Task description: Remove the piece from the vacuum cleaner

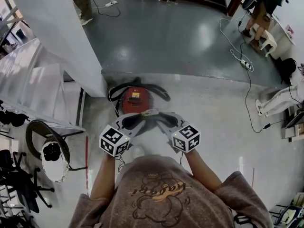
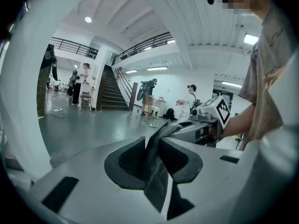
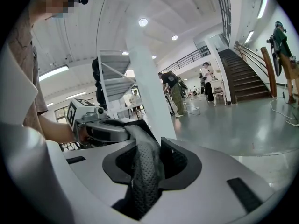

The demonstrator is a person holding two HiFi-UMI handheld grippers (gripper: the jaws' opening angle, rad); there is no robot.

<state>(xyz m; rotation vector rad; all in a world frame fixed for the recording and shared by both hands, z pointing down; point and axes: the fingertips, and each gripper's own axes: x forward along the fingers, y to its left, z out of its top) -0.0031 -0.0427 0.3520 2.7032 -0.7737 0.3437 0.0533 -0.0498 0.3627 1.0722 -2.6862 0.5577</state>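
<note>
The left gripper point(image 2: 156, 158) has its jaws drawn in narrow on a dark piece point(image 2: 158, 171), a flat, limp strip that runs out from the pads toward the other tool. The right gripper point(image 3: 145, 164) is clamped the same way on the other end, where the strip's surface looks dotted or perforated. The two tools meet nose to nose in front of the person's chest, marker cubes facing up, with the strip bridging the short gap between them. Just beyond them at 12 o'clock sits the red vacuum cleaner point(image 1: 135, 100) on the pale floor, a black hose point(image 1: 164, 93) looped around its body. I can't tell whether the strip touches the machine. A broad white pillar point(image 1: 61, 32) stands close by at 10 to 11 o'clock, crowding that side. At 8 o'clock black office chairs point(image 1: 19, 184) are bunched together. Out at 2 o'clock, well apart, a cable point(image 1: 237, 46) trails across the grey floor to a power strip point(image 1: 245, 64). Past it a person point(image 1: 262, 6) bends beside a white stool point(image 1: 268, 39).
</note>
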